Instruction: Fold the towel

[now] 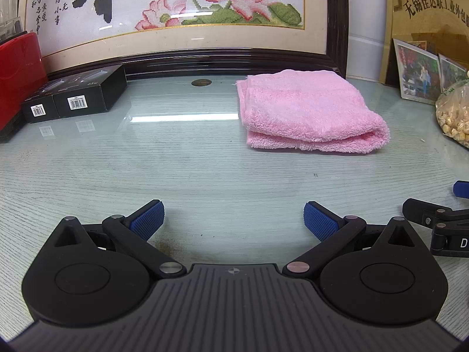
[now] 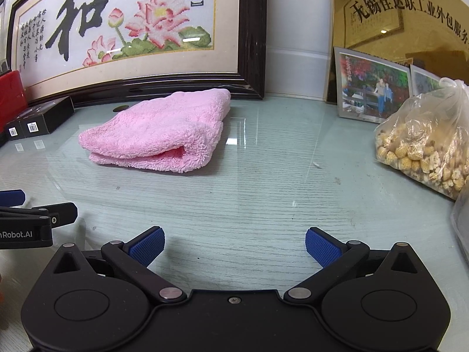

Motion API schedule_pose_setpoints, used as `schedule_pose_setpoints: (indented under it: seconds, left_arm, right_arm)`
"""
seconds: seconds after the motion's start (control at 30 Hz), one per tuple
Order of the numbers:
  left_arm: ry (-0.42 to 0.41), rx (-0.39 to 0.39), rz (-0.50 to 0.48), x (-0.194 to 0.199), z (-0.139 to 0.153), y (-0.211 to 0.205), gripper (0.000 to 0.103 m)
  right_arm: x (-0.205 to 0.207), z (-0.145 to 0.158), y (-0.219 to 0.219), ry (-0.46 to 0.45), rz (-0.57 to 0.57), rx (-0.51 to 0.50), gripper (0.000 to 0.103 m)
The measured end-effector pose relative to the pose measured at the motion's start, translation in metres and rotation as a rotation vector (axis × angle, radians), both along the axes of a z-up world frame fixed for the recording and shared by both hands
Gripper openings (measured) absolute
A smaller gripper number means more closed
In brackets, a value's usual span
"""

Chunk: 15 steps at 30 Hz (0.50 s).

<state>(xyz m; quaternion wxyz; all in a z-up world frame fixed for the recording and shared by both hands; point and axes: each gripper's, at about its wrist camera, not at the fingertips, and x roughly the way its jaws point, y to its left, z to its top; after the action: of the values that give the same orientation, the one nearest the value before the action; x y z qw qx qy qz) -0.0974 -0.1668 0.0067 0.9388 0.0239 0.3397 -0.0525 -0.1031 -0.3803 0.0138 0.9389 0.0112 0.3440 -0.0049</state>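
Bright, even indoor light, sharp focus, strong fisheye bend.
Glare streaks lie across the glass tabletop and the framed cross-stitch picture; straight edges bow outward, corners darken, and shadows are soft.

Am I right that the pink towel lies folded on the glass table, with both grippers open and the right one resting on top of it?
Not quite. The right gripper is not on the pink towel; the right wrist view shows bare glass table between them. The rest holds: the towel lies folded, and the left gripper is open too.
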Motion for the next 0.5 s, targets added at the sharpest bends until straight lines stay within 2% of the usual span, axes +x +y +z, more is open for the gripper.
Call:
schedule_pose_setpoints:
  seconds: [0.5]
  left_arm:
    - [0.0, -0.003, -0.002, 0.0008, 0.0, 0.0008, 0.103]
  right_arm:
    - [0.0005, 0.0002, -0.0011, -0.001, 0.006, -0.002, 0.102]
